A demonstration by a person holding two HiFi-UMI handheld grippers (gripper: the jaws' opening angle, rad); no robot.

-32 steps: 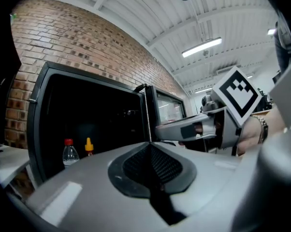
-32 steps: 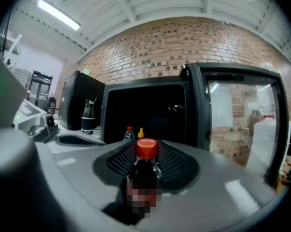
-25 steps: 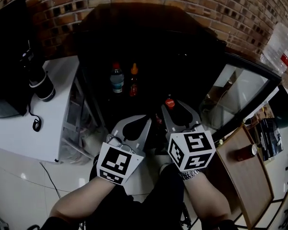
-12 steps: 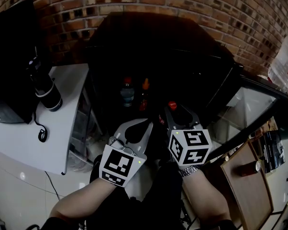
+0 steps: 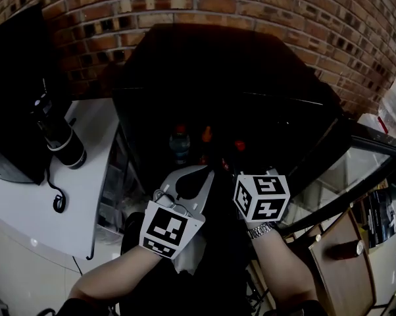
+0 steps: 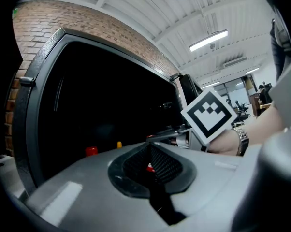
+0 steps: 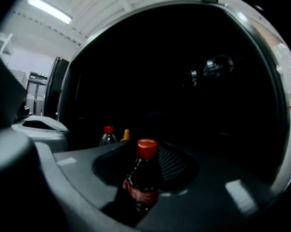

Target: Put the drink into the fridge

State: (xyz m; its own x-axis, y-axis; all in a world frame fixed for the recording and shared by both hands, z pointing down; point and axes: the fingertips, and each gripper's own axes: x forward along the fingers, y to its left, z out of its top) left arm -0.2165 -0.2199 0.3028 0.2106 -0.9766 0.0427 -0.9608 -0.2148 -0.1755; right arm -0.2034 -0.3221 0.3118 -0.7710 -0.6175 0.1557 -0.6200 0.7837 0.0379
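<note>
Bottle of dark drink (image 7: 141,177) sits upright, pinched in the jaws of our right gripper (image 7: 148,170), so we can stand it in the fridge (image 5: 218,64); our left gripper (image 6: 150,166) idles, jaws pressed together.

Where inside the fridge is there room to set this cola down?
Free: the stretch inside the fridge right of the orange-capped bottle, over to the right wall. No bottle shows there, though it is very dark. Crowded: the left side, where the clear bottle and the orange-capped one stand close together. The cola bottle is lined up right of both.
</note>
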